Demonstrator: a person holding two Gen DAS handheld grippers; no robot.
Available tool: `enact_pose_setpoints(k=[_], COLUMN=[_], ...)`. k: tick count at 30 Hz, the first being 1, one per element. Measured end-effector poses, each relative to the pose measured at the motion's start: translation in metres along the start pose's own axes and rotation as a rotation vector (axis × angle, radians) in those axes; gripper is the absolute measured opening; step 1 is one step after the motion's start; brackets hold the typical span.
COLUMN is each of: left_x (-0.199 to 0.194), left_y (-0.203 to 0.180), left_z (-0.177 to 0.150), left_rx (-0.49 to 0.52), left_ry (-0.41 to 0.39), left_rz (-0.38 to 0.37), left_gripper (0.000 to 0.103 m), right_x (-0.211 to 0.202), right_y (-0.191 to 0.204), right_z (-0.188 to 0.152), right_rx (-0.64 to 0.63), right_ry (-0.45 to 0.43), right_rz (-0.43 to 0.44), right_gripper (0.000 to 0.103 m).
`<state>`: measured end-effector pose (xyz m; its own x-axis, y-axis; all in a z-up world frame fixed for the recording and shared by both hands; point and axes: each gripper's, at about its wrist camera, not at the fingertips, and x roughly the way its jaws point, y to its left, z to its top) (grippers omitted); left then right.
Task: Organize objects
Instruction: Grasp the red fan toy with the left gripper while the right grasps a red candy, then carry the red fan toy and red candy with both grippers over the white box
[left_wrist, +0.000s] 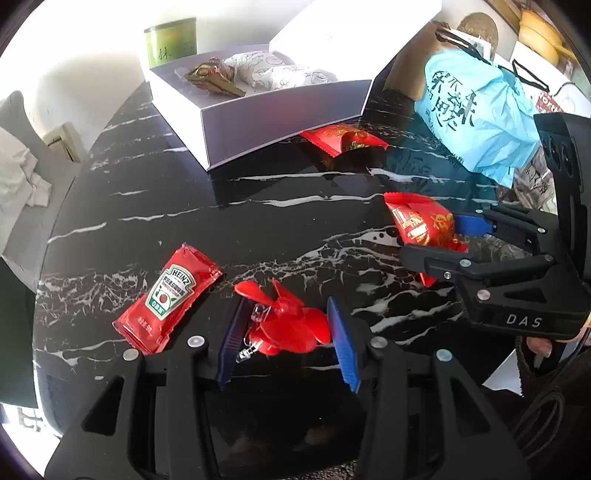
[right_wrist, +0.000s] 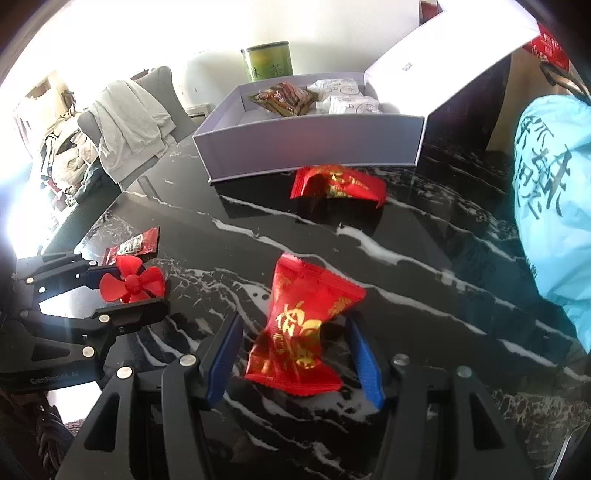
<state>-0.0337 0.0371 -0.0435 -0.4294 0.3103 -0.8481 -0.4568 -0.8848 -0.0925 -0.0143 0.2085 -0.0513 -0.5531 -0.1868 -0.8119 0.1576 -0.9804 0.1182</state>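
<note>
Packet (right_wrist: 301, 328) lengthwise between open jaws

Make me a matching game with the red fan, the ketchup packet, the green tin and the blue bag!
Things:
1. red fan
2. Heinz ketchup packet
3. green tin
4. blue bag

Places:
A. behind the open white box
B. flat on the black marble table, beside the left gripper
C. between the left gripper's blue pads
D. at the table's right side, printed with dark characters

Pairs: 1-C, 2-B, 3-A, 4-D
</note>
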Motion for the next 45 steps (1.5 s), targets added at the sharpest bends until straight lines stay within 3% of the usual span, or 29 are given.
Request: enact_pose_setpoints(k=[3, 6, 13, 18, 25, 30, 45], left_x=[0.003, 0.002, 0.000, -0.004, -0.020, -0.028, -0.053], left_y=[-0.006, -0.007, -0.001, -0.003, -0.010, -0.003, -0.006], left_z=[-0.001, -0.002, 0.000, -0.002, -0.003, -0.005, 0.009], left_rx=[0.049, 0.056, -0.001, -0.029, -0.004, -0.037, -0.021], left_ry=[-0.012, -0.020, 0.001, -0.001, -0.055, -0.070, -0.116], left_rz=[0.062, 0.072, 0.085, 0.055, 0.079, 0.052, 0.071], left_gripper=[0.043, 0.043, 0.038, 0.035, 0.034, 0.034, 0.034], right_x=[0.001, -0.002, -0.012, -0.027, -0.036, -0.046, -0.067], right_y=[0.010, 0.010, 0.005, 0.007, 0.009, 0.010, 0.017], right_z=[-0.005, -0.006, -0.015, -0.022, -0.032, -0.035, -0.022], right_rx=[-0.092, -0.081, -0.031, -0.023, 0.000, 0.011, -0.034], right_ry=[-0.025, -0.028, -0.042, -0.077, -0.080, -0.101, -0.137], right_rz=[-0.085, -0.068, -0.004, -0.001, 0.003, 0.002, 0.012], right_gripper=[0.048, 0.037, 0.032, 0.027, 0.025, 0.025, 0.025])
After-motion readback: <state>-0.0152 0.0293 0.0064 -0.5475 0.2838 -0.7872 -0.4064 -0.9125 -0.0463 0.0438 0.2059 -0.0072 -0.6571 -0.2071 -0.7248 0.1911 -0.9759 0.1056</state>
